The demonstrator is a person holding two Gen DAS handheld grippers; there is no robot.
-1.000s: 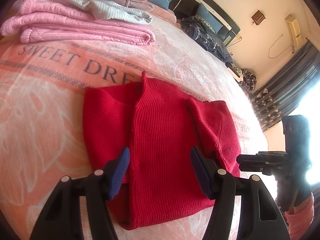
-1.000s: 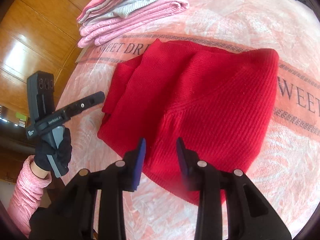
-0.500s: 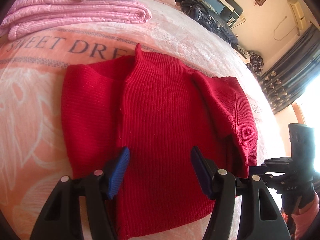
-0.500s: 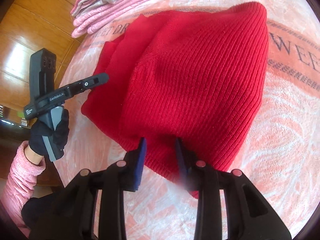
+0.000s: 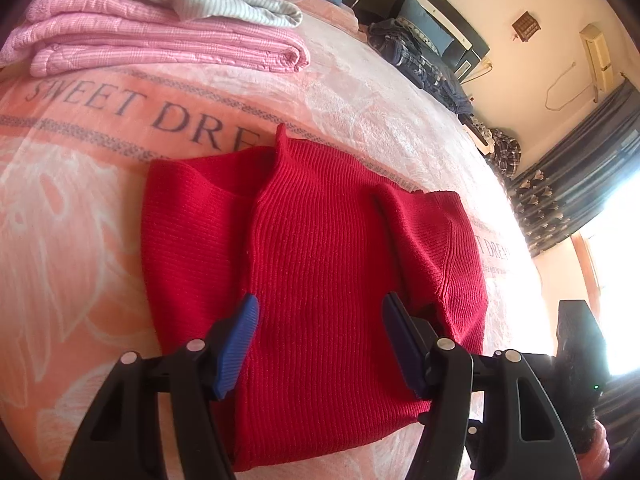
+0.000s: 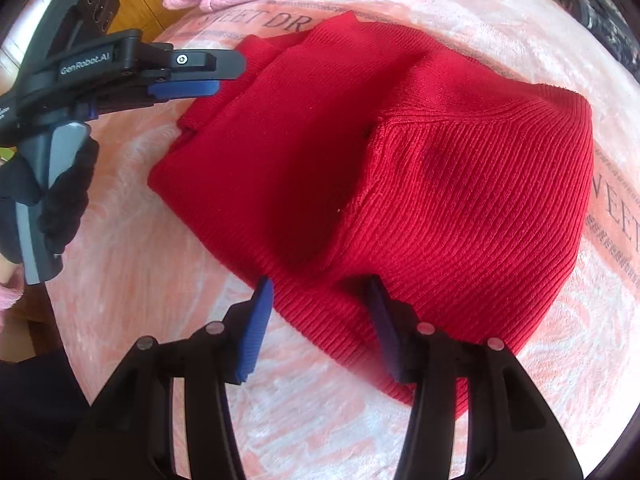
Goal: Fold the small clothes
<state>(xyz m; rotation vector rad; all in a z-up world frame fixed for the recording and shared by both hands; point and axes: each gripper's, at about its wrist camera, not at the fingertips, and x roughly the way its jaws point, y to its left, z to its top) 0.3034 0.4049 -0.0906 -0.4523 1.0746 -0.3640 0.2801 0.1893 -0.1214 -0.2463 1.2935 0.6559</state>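
At frame centre in both views, a folded red sweater [image 5: 320,272] lies flat on a pink blanket [image 5: 80,240]. Left gripper [image 5: 320,332] stands apart, empty, above its near edge; right gripper [image 6: 320,316] stands apart over the lower hem. Folded pink laundry [image 5: 160,36] sits upper left.
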